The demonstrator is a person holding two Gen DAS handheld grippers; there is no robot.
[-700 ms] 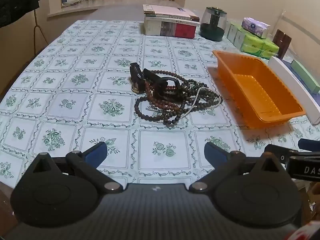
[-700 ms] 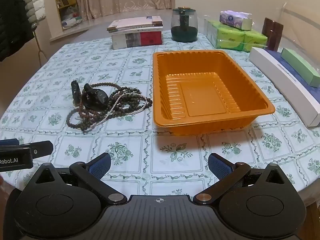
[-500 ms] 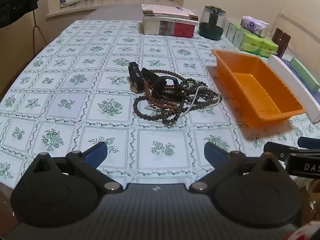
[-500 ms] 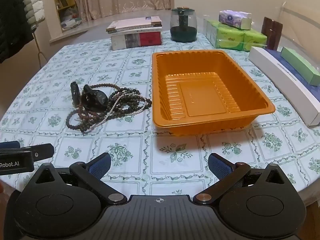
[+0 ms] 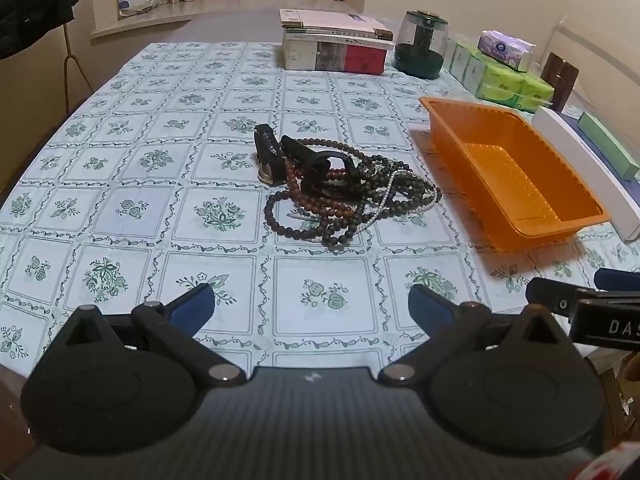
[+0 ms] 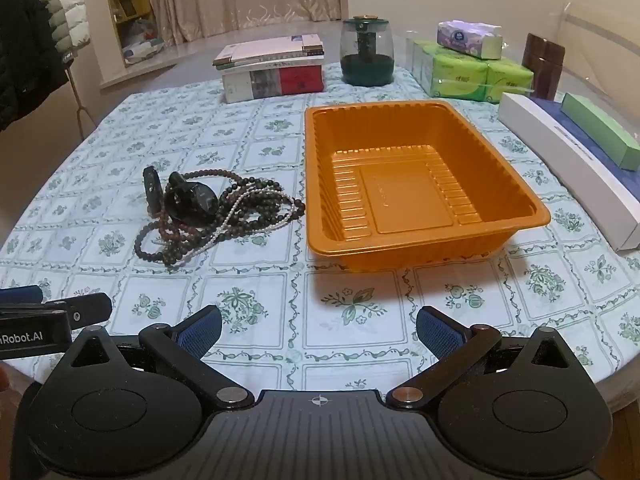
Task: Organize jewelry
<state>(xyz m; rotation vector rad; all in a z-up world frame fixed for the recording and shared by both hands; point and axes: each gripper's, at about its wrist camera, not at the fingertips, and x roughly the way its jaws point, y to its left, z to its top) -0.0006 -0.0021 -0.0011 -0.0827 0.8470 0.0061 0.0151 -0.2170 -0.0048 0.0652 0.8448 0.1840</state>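
1. On the left of the floral tablecloth (image 5: 120, 216), a black watch-like band (image 5: 269, 159) stands on edge at the left end of the jewelry pile (image 5: 348, 196). In the right wrist view it shows as a small dark strap (image 6: 152, 189) touching the beads. Being stiff and separate, it looks like the easiest first pick.

2. The left gripper (image 5: 311, 307) hovers low over the near table edge with its blue pads spread wide and nothing between them. It is well short of the pile. It would do best to come in over one item and close only once a single strand or band sits between the pads.

3. In the middle, brown, dark and pearl-like bead strands lie looped over one another and over a black bracelet (image 6: 192, 203). They will likely drag each other if lifted fast, so a slow lift from an outer loop should help.

4. The right gripper (image 6: 319, 327) is likewise wide open and empty, pointed toward the orange tray (image 6: 516, 216).

5. The tray sits just right of the pile, not touching it, and holds nothing yet. Each piece should be lowered inside the ribbed floor before release.

6. Books (image 6: 276, 68), a green jar (image 6: 367, 51) and tissue packs (image 6: 476, 72) line the far edge, well clear of the work.
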